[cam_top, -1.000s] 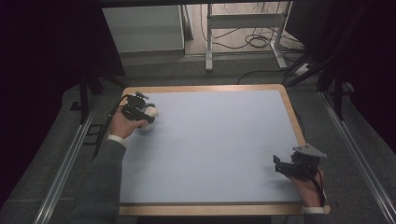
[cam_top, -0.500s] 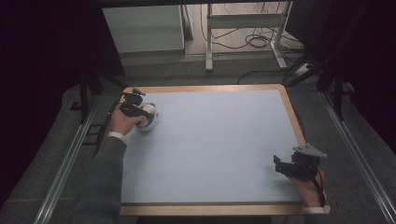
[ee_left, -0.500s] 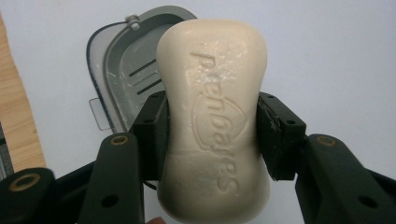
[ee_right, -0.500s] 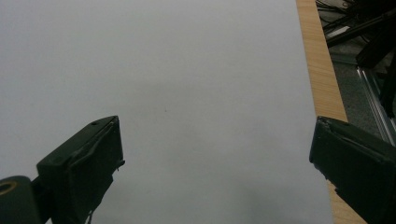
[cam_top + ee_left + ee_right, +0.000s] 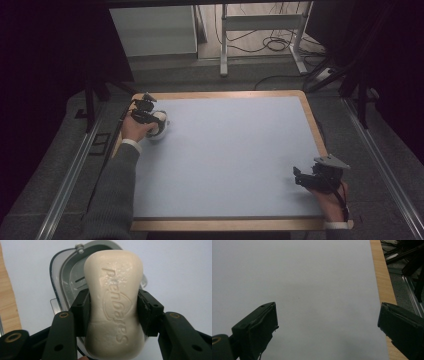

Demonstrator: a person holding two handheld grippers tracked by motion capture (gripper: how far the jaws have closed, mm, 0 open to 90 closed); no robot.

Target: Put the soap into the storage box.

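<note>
On a pale blue table (image 5: pixel 230 165), the left gripper (image 5: pixel 112 312) clamped a cream soap bar (image 5: pixel 113 305) above a grey soap dish (image 5: pixel 67 277); the right gripper (image 5: pixel 327 322) sat wide open, empty.

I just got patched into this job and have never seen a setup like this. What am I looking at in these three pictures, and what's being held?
No robot arm here: a person holds a two-jaw tool in each hand. The high view looks down on the table. The left gripper is at the far left corner; its own camera shows its jaws clamped on a cream bar of soap above a grey soap dish. The right gripper rests near the right edge; in its own camera its jaws stand wide apart with nothing between them.
</note>
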